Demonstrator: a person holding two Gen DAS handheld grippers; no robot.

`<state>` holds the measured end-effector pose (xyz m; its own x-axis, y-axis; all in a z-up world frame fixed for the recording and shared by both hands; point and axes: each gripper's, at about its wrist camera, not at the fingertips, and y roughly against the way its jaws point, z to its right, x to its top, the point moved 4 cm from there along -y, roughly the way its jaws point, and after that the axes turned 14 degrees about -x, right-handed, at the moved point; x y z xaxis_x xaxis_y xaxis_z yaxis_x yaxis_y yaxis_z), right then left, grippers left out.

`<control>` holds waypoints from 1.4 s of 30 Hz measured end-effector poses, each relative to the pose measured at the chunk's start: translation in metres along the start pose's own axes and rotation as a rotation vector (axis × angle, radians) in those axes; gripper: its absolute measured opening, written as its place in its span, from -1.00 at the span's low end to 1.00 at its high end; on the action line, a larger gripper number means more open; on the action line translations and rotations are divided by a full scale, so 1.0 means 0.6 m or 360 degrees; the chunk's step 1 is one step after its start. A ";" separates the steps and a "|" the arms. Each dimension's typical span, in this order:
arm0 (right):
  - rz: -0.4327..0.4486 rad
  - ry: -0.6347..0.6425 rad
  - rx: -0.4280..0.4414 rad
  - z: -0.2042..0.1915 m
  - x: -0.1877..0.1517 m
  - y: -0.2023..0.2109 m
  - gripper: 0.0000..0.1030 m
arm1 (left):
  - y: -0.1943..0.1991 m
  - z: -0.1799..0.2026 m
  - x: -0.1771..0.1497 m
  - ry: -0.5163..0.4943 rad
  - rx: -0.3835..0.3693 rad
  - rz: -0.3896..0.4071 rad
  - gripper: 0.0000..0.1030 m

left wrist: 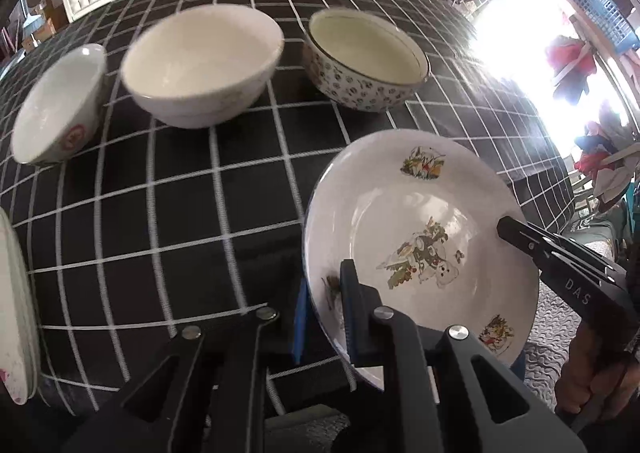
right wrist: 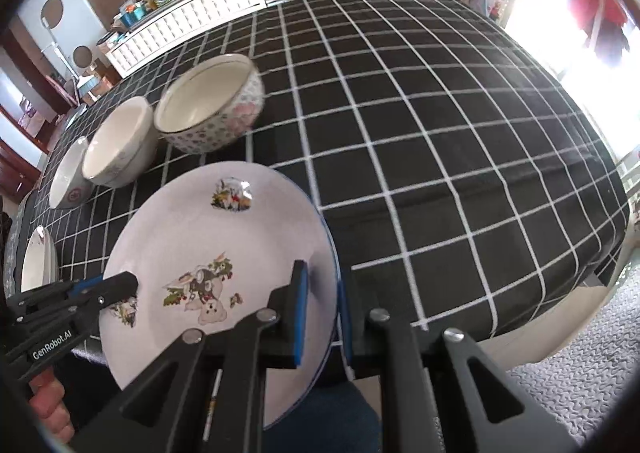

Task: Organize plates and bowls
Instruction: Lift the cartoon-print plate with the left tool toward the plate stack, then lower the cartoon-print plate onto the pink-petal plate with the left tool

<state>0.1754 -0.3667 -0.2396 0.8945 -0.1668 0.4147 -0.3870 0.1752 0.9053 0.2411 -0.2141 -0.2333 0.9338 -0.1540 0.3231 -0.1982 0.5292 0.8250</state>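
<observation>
Right wrist view: white cartoon-printed round plate (right wrist: pixel 224 253) above checked tablecloth (right wrist: pixel 440 133), rim clamped by right gripper (right wrist: pixel 320 313) and left gripper (right wrist: pixel 120 287). Keep level; lift together.

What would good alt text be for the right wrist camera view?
Two grippers, right and left, clamp opposite rims of a cartoon-printed plate above a black grid tablecloth; three bowls line up behind.
</observation>
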 end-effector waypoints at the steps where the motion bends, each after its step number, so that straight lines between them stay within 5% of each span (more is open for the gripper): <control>1: 0.0007 0.0007 0.0001 -0.004 0.000 0.004 -0.65 | 0.005 -0.001 0.001 0.0004 0.0000 0.0009 -0.74; 11: 0.0046 0.0106 0.0047 -0.100 0.004 0.048 -0.65 | 0.096 -0.050 -0.007 0.0099 -0.0011 0.0146 -0.74; 24: 0.0091 0.0329 0.0162 -0.273 0.003 0.093 -0.65 | 0.247 -0.195 -0.049 0.0307 0.0061 0.0349 -0.74; 42: 0.0063 0.0722 0.0322 -0.533 -0.047 0.101 -0.65 | 0.400 -0.397 -0.190 0.0675 0.0251 0.0511 -0.74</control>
<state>0.1978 -0.0413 -0.2258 0.8680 0.2831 0.4078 -0.4180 -0.0265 0.9081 0.1583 0.1289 -0.1825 0.8507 0.3612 0.3818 -0.5046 0.3579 0.7857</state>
